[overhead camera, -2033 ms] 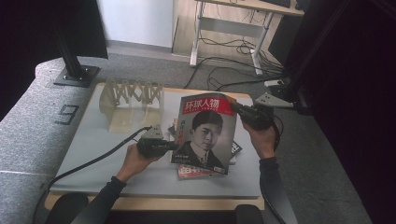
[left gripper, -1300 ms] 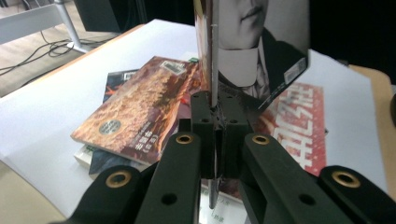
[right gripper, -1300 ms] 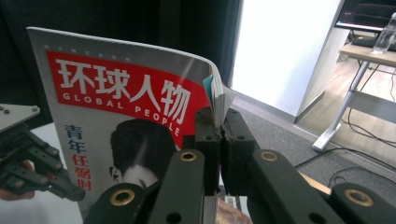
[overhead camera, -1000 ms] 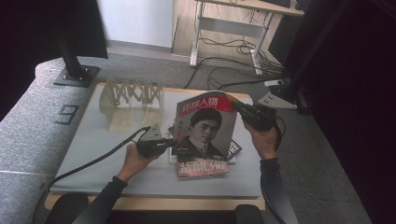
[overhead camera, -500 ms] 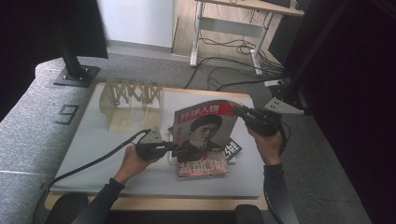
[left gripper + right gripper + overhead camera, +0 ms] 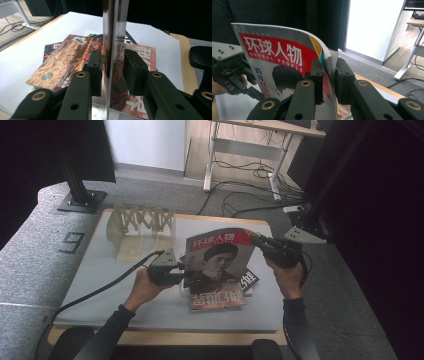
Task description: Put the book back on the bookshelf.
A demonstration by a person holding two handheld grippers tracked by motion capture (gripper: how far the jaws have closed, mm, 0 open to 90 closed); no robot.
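Observation:
A magazine with a red header and a portrait on its cover stands nearly upright above a stack of magazines. My right gripper is shut on its upper right corner, with the pages pinched between the pads. My left gripper is at the cover's lower left edge. Its jaws have just been opening. The magazine's edge still runs between the pads, and a gap shows beside the right pad. The left gripper hangs over the stack's top cover.
The stack lies on a grey mat over a wooden table. A pale wooden folding rack stands at the mat's back left. The left gripper's cable trails off to the front left. A black stand is beyond the table.
The magazine has tipped up off the stack and now stands steeper, which uncovers the red magazine below. The left hand has risen a little. The right hand has hardly moved.

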